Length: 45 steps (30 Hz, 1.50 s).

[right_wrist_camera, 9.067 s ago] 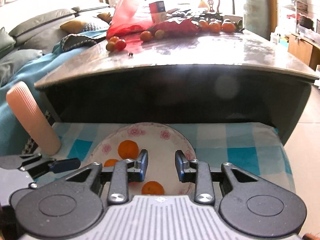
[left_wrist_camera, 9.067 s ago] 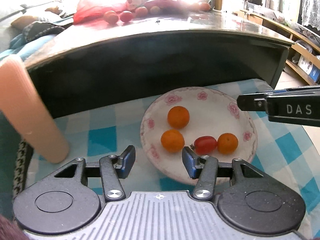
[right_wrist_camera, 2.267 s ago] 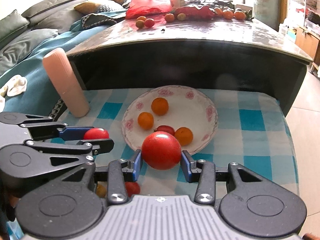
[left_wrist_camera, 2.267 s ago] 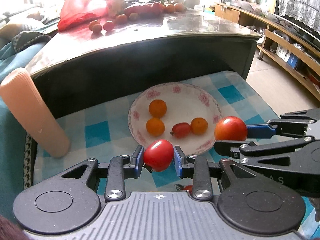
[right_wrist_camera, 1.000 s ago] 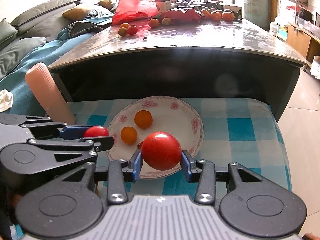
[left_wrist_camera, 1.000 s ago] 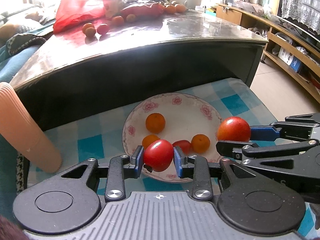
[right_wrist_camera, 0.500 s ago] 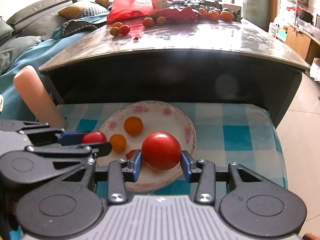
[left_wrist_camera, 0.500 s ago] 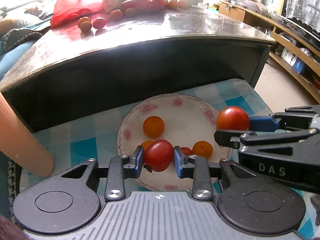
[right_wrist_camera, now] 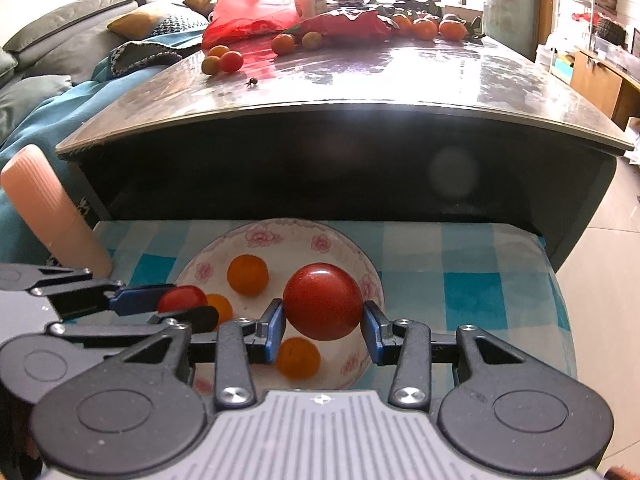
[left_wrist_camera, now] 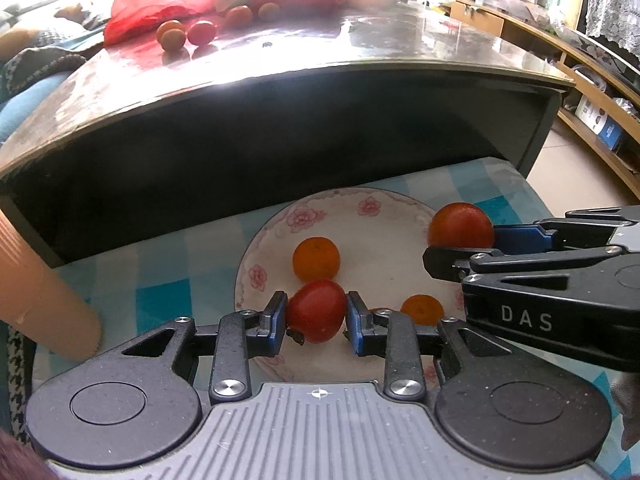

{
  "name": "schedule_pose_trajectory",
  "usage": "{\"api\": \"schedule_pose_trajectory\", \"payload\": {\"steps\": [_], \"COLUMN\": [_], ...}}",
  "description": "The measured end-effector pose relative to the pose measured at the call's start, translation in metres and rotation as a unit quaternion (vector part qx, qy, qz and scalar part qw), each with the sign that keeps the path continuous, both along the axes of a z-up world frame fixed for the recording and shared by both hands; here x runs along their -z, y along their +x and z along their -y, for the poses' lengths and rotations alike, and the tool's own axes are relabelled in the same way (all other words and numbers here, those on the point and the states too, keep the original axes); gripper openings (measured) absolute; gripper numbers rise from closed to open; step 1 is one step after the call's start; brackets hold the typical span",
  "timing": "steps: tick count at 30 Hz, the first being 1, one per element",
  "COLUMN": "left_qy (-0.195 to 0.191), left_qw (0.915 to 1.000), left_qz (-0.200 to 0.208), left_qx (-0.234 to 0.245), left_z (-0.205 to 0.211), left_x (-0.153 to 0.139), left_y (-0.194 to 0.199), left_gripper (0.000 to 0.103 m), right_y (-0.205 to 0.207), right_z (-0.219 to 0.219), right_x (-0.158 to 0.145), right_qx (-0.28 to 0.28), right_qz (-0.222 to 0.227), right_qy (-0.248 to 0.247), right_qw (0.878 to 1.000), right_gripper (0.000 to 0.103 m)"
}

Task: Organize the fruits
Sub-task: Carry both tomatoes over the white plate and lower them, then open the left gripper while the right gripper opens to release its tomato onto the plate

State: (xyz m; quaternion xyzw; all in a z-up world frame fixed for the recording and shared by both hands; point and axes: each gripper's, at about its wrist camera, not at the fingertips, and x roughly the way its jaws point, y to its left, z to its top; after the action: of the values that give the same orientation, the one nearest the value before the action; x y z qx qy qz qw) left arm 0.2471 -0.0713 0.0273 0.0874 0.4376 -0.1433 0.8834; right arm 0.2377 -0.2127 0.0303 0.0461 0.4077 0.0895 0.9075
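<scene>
Both grippers hover over the floral plate (right_wrist_camera: pixel 370 280): left gripper (left_wrist_camera: pixel 316 317) clamps a small tomato (left_wrist_camera: pixel 316 316), right gripper (right_wrist_camera: pixel 323 322) a larger tomato (right_wrist_camera: pixel 322 301). Three oranges (right_wrist_camera: pixel 247 274) already plated; table fruit (right_wrist_camera: pixel 222 60) remains.

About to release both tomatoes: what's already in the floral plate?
In the floral plate: three small oranges, the last partly hidden behind the left gripper. The grippers and their tomatoes cover the plate's near part, so anything there can't be seen.

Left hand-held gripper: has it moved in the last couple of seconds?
Yes. The left hand-held gripper has moved forward over the plate; its tomato, earlier short of the near rim, now hangs above the plate beside an orange.
</scene>
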Motion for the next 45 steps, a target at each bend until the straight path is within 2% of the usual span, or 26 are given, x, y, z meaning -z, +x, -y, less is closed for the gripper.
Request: {"api": "schedule_pose_trajectory", "payload": {"steps": [15,37,45], "left_qy": [0.011,0.010,0.009], "left_qw": [0.9999,0.9999,0.9998], "left_qz": [0.001,0.001,-0.001], "left_qx": [0.003,-0.010,-0.016], "left_z": [0.007,0.004,0.003], "left_x": [0.013,0.018,0.021], "left_y": [0.015,0.019,0.020], "left_gripper": [0.038,0.038,0.042], "right_y": [0.020,0.020,0.020], "right_z": [0.005,0.007,0.008], "right_x": [0.031,0.036,0.036], "right_qx": [0.005,0.001,0.001], "right_qz": [-0.013,-0.007,-0.007], "right_qy": [0.011,0.023,0.024], "right_qw": [1.000,1.000,1.000], "right_gripper": [0.055,0.056,0.056]}}
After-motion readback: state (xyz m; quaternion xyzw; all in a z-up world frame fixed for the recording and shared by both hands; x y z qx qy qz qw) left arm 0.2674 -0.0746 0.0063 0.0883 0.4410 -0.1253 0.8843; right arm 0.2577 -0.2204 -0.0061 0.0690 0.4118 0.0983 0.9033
